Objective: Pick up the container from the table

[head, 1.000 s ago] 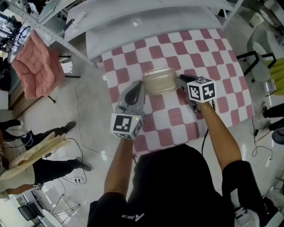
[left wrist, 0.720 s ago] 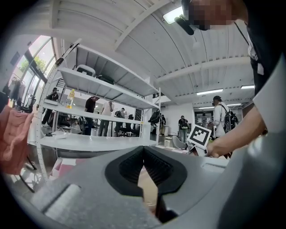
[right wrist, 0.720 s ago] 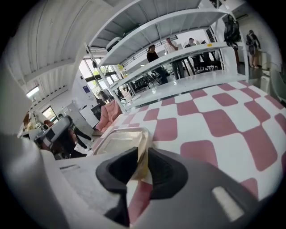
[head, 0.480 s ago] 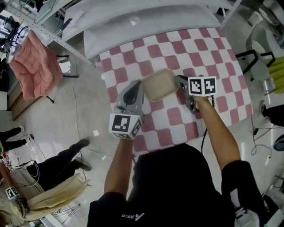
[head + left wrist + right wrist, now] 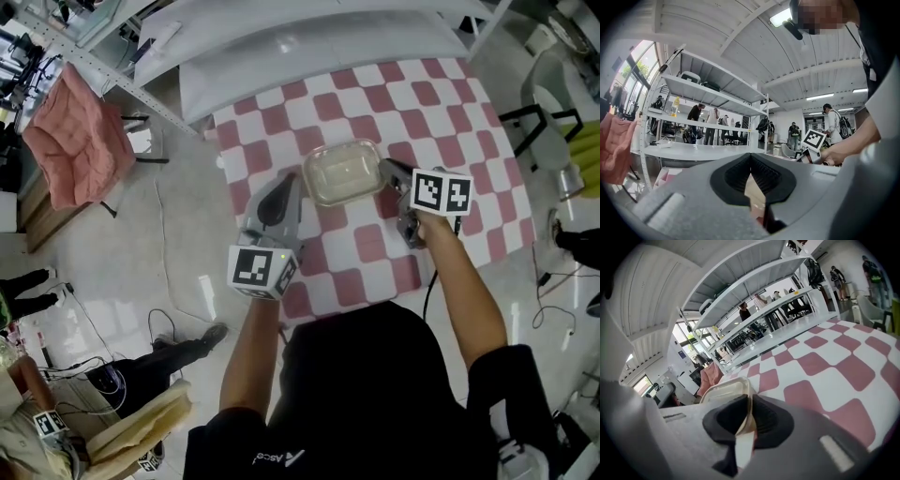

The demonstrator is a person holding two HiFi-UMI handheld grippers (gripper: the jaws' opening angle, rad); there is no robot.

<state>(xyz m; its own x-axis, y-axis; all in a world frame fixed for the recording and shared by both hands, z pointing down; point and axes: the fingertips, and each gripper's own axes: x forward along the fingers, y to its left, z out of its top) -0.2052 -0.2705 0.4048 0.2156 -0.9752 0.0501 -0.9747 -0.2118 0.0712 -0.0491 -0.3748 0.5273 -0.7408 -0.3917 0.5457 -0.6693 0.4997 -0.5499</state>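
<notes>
A clear rectangular container point(image 5: 344, 173) with a pale lid is held between my two grippers over the pink-and-white checked table point(image 5: 450, 112). My left gripper point(image 5: 298, 185) is shut on the container's left rim. In the left gripper view a beige strip of the container point(image 5: 754, 197) is pinched between the jaws of the left gripper point(image 5: 751, 180). My right gripper point(image 5: 386, 170) is shut on the right rim. In the right gripper view the thin container point(image 5: 723, 389) edge runs between the jaws of the right gripper point(image 5: 749, 414). I cannot tell whether the container's base touches the cloth.
White shelving point(image 5: 309, 42) runs along the table's far side. A pink cloth point(image 5: 75, 141) hangs at the left over the floor. A chair point(image 5: 553, 122) stands at the right. A person's legs point(image 5: 178, 352) and cables lie on the floor at the lower left.
The container tilted half a second ago and is level again now. The right gripper's marker cube has shifted a little right and down. The left gripper has hardly moved.
</notes>
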